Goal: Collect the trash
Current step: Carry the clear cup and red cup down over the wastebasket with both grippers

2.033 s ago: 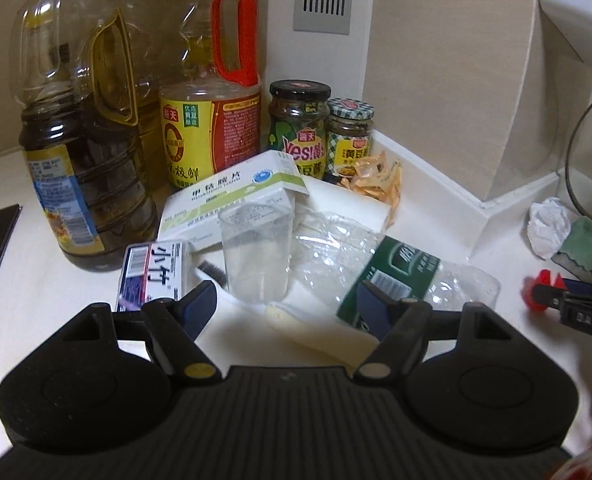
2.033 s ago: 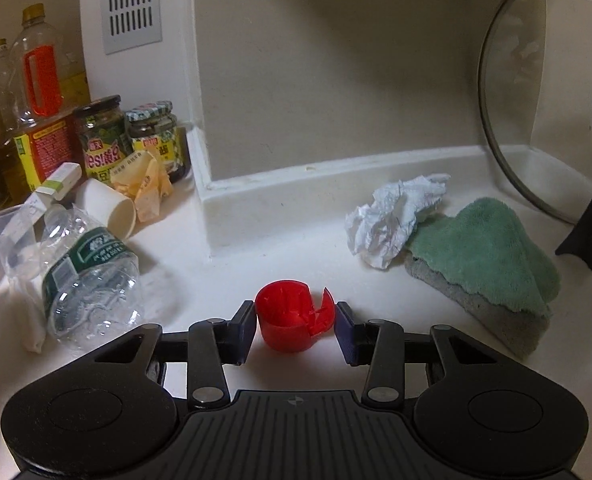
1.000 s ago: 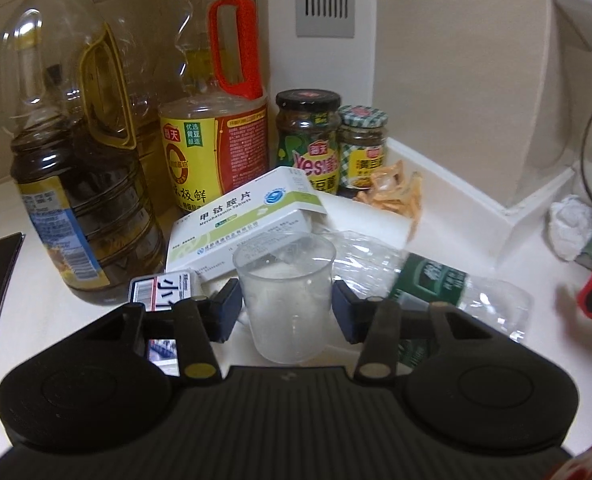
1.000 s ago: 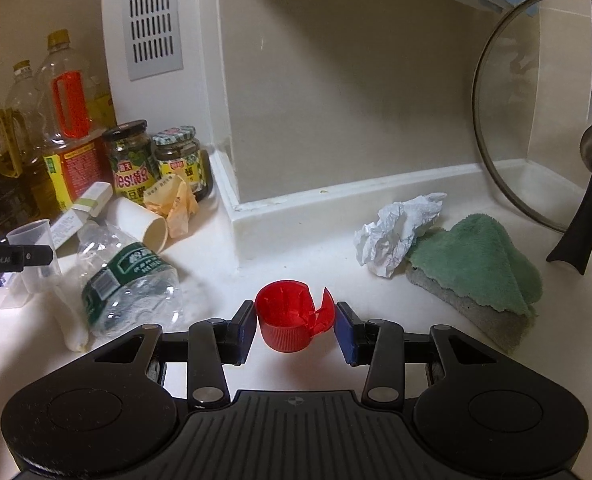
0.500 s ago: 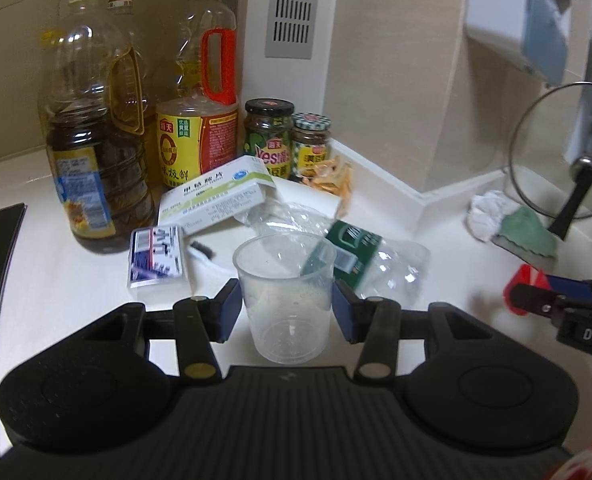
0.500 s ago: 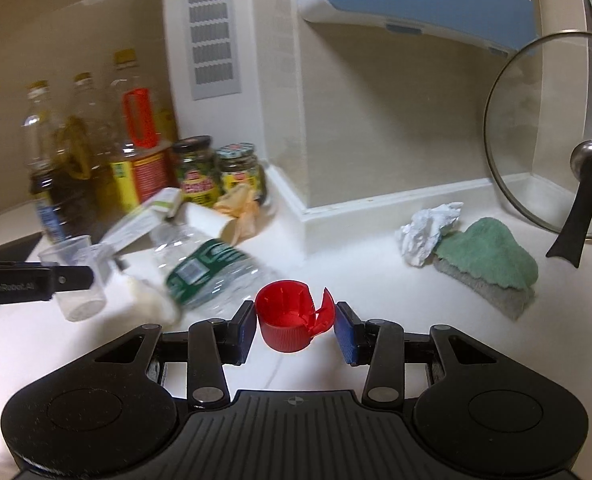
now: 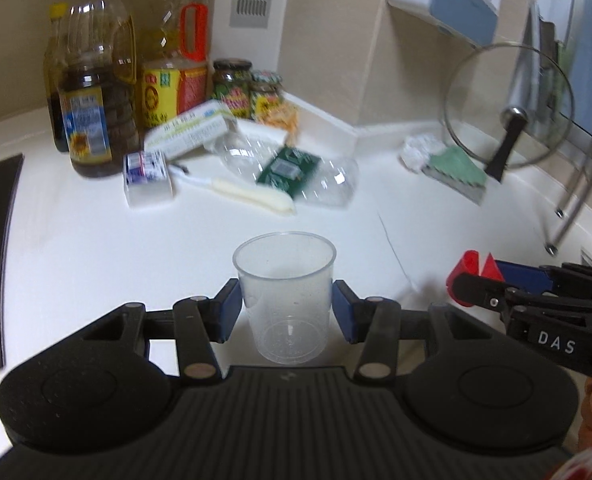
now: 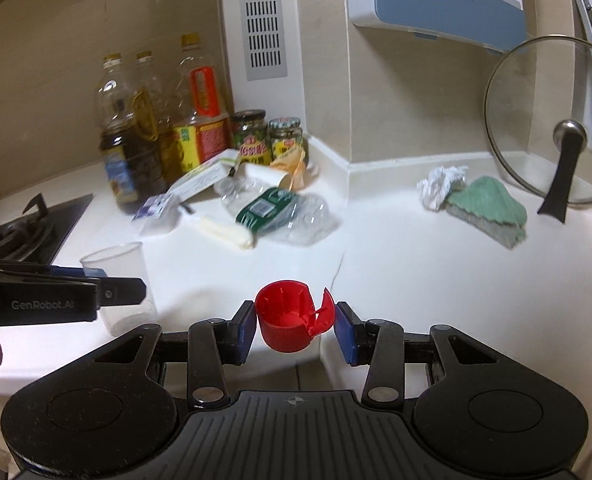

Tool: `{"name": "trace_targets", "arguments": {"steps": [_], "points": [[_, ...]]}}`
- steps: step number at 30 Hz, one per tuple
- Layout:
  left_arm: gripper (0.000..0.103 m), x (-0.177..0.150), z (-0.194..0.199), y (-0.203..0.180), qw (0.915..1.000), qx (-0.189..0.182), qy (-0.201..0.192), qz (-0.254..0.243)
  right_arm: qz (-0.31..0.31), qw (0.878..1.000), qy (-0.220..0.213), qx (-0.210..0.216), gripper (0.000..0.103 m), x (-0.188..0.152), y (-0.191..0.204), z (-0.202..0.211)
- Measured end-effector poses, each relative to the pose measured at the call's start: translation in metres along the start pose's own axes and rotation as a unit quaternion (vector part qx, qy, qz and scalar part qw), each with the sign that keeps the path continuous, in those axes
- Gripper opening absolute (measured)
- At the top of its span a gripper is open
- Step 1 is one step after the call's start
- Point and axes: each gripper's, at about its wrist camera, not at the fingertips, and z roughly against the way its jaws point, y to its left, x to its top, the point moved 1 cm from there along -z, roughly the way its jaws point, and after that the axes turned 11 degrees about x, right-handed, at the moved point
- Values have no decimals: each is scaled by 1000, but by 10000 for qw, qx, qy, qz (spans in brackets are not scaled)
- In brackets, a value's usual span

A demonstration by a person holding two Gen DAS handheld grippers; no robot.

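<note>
Cup and cap held, more trash on the counter

The clear cup (image 7: 284,296) stands upright between the left pads; the red flip cap (image 8: 287,318), lid open, sits mouth-up between the right pads. On the white counter (image 7: 95,248) lie a crushed green-labelled bottle (image 7: 291,170), a box (image 7: 187,130) and crumpled tissue (image 8: 442,186).

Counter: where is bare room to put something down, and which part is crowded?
The counter is bare between the crushed bottle and the green cloth, and toward the near edge. The back corner by the oil bottles and jars is crowded.
</note>
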Motion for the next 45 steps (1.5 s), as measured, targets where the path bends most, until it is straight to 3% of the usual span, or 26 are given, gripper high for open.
{"name": "trace_targets", "arguments": {"steps": [12, 28, 45], "points": [[45, -68, 7, -10, 9973, -217, 683, -169, 125, 9983, 575, 23, 43, -67, 26, 12], [45, -161, -62, -23, 9790, 40, 2040, 12, 352, 9824, 1794, 373, 43, -161, 2, -38], [45, -202, -117, -34, 9651, 68, 2618, -19, 356, 9717, 2317, 278, 43, -213, -19, -86]]}}
